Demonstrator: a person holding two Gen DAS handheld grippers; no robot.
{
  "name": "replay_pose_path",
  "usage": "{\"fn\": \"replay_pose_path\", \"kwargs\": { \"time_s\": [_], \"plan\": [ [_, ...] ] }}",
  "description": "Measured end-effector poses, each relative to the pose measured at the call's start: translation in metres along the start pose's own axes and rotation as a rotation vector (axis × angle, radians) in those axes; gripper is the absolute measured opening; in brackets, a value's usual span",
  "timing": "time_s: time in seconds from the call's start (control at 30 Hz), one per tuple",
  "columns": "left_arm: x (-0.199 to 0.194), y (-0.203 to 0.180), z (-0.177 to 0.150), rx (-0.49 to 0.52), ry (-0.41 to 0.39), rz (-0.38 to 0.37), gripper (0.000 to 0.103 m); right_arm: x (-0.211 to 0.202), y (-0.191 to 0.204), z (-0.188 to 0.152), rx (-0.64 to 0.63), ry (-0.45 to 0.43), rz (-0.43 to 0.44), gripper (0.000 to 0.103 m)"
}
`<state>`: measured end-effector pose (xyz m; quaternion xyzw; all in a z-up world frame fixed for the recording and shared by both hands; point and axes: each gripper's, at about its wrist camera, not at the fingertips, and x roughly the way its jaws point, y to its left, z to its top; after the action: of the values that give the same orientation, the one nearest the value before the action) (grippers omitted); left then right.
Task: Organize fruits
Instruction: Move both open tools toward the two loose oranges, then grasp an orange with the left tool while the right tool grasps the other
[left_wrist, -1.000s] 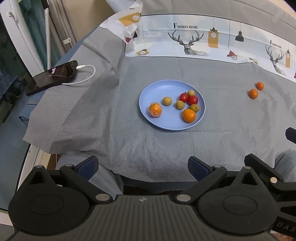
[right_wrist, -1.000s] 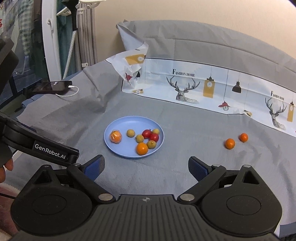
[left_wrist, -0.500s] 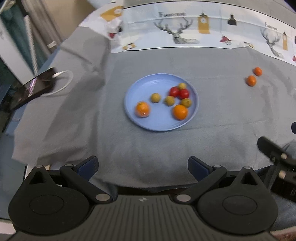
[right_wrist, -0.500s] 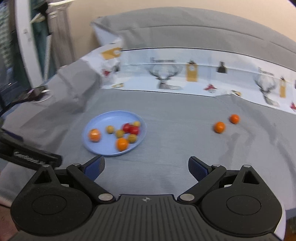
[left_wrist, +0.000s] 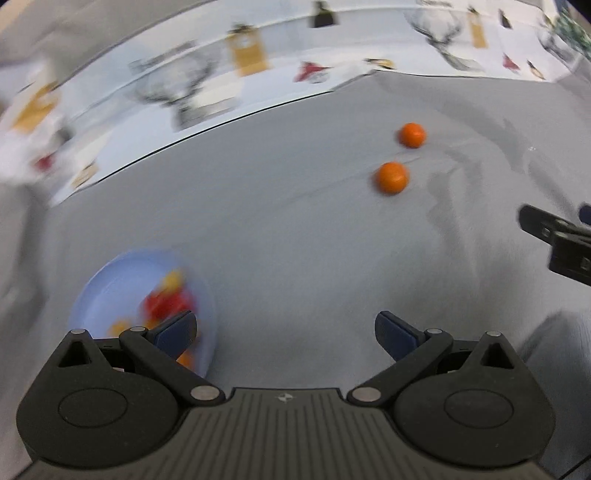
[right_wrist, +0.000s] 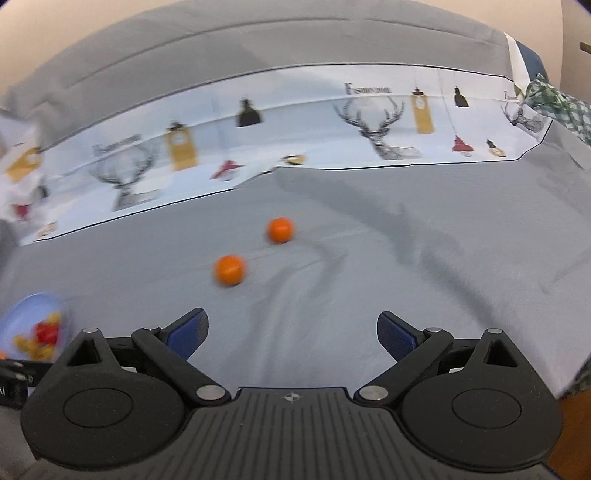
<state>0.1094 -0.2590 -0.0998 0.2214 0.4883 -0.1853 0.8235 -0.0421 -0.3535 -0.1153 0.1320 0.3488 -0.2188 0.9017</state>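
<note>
Oranges (right_wrist: 229, 270) (right_wrist: 280, 230) loose on grey cloth (right_wrist: 369, 258), approx 11 o'clock of R gripper (right_wrist: 291, 332); plate (left_wrist: 110, 284) at L gripper's (left_wrist: 286, 332) 9; both jaws wide apart, empty.

— Where do the two loose fruits (right_wrist: 229, 270) lie?
— On the cloth (right_wrist: 369, 258) that covers the table, just beside each other, one (right_wrist: 280, 230) farther back and to the right of the other.
— And the plate (left_wrist: 110, 280)?
— Well apart from them, near and to the left, with blurred fruit (left_wrist: 166, 302) in it.
— Behind all that?
— A printed sheet (right_wrist: 369, 110) along the far edge of the cloth.
</note>
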Motion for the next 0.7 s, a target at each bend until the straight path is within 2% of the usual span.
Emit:
{"fn": "replay_pose_path", "kwargs": {
  "time_s": [0.17, 0.27, 0.37, 0.5, 0.6, 0.7],
  "plan": [
    [0.081, -0.052, 0.057, 0.067, 0.015, -0.042, 0.103, 0.091, -0.033, 0.024, -0.049, 0.020, 0.015, 0.099],
    [0.121, -0.072, 0.076, 0.140, 0.024, -0.059, 0.103, 0.152, -0.048, 0.038, -0.068, 0.054, 0.039, 0.099],
    [0.150, -0.080, 0.093, 0.194, 0.033, -0.089, 0.103, 0.195, -0.047, 0.049, -0.155, 0.050, 0.089, 0.099],
    [0.171, -0.071, 0.116, 0.137, 0.038, -0.163, 0.103, 0.232, -0.030, 0.059, -0.240, 0.084, 0.196, 0.102],
    [0.183, -0.062, 0.125, 0.103, 0.049, -0.188, 0.103, 0.249, -0.012, 0.061, -0.316, 0.027, 0.191, 0.102],
    [0.182, -0.062, 0.122, 0.127, 0.018, -0.188, 0.103, 0.258, -0.007, 0.066, -0.305, 0.006, 0.202, 0.102]
  ]
}}
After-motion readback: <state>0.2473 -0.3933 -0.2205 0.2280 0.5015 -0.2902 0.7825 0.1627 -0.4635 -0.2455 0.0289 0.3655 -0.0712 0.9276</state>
